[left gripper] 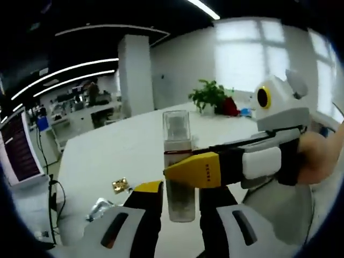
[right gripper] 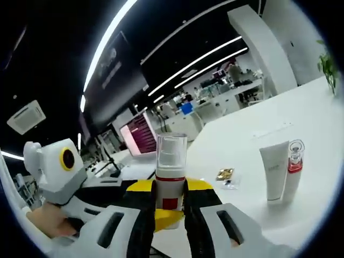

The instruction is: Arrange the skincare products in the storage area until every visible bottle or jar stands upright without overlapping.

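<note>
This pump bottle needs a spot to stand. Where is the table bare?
Bare table lies between the gold packet and the monitor, and runs toward the potted plant. It is crowded by the white tube and red-collared bottle, which stand close together, and where both grippers' jaws meet on the pump bottle.

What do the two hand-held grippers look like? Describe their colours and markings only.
Left hand-held gripper: black jaws, yellow tips, white-grey shells with dark slots. Right hand-held gripper: the same black jaws and yellow tips, with small dark lettering on one tip; white body, black trim, yellow-ringed lens housing.
</note>
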`<state>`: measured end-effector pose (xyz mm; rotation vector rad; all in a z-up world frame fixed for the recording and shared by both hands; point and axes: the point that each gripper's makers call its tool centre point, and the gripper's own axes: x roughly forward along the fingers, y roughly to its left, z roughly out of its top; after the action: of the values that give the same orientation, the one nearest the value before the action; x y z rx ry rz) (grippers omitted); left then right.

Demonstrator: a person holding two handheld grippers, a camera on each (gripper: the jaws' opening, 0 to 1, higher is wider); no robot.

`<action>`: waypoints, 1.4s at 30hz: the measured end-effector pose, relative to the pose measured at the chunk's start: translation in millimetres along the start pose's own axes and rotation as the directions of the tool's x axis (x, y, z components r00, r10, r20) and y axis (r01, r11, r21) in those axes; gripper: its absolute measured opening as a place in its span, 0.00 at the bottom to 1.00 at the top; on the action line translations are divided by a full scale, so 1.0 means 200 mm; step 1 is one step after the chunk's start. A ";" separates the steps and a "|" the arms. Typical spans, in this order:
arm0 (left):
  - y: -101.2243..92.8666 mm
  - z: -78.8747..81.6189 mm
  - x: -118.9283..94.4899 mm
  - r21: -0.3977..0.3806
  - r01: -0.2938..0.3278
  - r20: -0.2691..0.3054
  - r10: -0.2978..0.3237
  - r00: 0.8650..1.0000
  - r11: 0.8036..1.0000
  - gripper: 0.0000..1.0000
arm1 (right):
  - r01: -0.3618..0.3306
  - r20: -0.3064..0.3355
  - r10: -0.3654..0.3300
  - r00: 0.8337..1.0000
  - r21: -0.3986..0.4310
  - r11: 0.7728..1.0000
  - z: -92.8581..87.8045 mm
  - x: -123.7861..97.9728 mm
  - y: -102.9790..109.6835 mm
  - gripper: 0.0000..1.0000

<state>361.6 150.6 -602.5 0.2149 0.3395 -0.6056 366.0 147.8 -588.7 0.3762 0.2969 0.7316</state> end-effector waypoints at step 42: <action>-0.29 0.23 -0.35 -0.413 0.843 0.448 -0.729 0.518 0.345 0.25 | -0.599 -0.106 0.636 0.764 0.251 0.761 0.18 -0.22 0.42 0.21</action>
<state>284.7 126.7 -538.7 -0.6989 0.4307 -1.4682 298.5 166.0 -515.3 0.6171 0.4322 1.4111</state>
